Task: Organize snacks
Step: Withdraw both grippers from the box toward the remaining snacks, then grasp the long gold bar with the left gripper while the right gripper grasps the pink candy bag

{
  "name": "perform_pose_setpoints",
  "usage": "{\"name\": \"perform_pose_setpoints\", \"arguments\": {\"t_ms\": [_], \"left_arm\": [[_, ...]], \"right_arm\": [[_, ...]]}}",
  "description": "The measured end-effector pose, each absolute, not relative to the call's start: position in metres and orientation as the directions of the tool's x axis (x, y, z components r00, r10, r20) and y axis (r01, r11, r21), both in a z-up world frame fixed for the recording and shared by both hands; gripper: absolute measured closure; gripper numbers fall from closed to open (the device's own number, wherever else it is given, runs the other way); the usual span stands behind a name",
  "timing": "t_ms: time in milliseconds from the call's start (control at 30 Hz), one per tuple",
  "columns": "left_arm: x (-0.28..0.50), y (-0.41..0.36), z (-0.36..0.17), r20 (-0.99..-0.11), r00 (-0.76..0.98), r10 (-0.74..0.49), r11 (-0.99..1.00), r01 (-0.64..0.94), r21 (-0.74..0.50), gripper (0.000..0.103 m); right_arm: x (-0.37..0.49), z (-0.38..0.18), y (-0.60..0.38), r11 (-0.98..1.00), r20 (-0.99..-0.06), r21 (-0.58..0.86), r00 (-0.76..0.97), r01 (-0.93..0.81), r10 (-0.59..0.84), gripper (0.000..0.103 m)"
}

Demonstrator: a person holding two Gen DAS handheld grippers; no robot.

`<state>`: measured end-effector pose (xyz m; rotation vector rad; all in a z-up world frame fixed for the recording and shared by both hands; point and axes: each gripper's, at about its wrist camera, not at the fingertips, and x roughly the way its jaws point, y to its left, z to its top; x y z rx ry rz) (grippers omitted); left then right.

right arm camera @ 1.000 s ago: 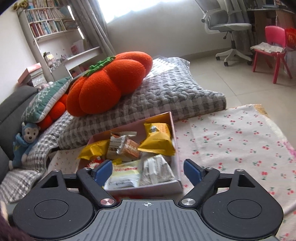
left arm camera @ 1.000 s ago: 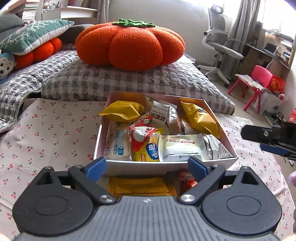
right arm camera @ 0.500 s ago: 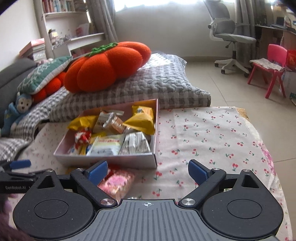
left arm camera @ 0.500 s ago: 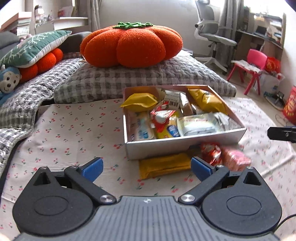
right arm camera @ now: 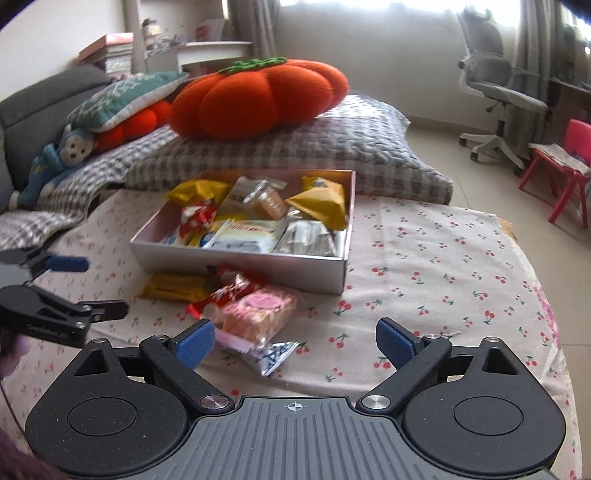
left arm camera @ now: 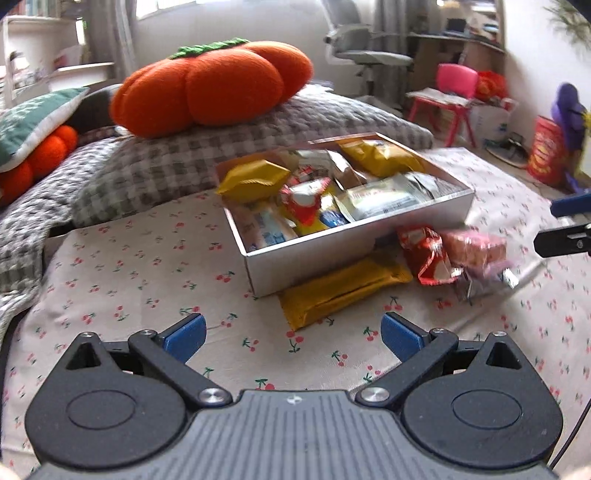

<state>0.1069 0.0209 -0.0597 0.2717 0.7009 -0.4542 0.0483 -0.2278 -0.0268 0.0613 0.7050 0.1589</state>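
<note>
cherry-print cloth (right arm camera: 424,266) covers the low surface, and on it we see the snack box (right arm camera: 236,264) packed with packets, three more lying loose against its near wall: a yellow packet (left arm camera: 343,288), a red wrapper (left arm camera: 428,254) and a pink packet (right arm camera: 258,314). both our left gripper (left arm camera: 291,334) and right gripper (right arm camera: 293,341) hover spread wide and empty, while behind the box a grey checked cushion (right arm camera: 295,147) carries an orange pumpkin pillow (right arm camera: 258,99), with an office chair (right arm camera: 498,103) on the tiled floor beyond.

soft daylight glares from the window (right arm camera: 369,5) behind, fisheye bends the edges, motion blur smears both views.
</note>
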Motion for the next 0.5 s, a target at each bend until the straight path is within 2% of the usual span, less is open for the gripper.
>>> {"name": "perform_pose_setpoints", "arguments": {"t_ms": [300, 400, 500], "left_arm": [[0.124, 0.012, -0.074, -0.676, 0.630, -0.382, 0.841, 0.541, 0.029, 0.015], [0.129, 0.008, -0.079, -0.686, 0.609, -0.398, 0.833, 0.553, 0.007, 0.022], [0.133, 0.005, -0.084, -0.703, 0.592, -0.393, 0.827, 0.562, 0.011, 0.035]], "right_arm": [[0.063, -0.038, -0.217, 0.980, -0.654, 0.145, 0.730, -0.137, 0.199, 0.007], [0.071, -0.042, -0.214, 0.976, -0.660, 0.171, 0.720, -0.132, 0.213, 0.007], [0.078, -0.045, -0.211, 0.974, -0.665, 0.187, 0.713, -0.129, 0.222, 0.007]]}}
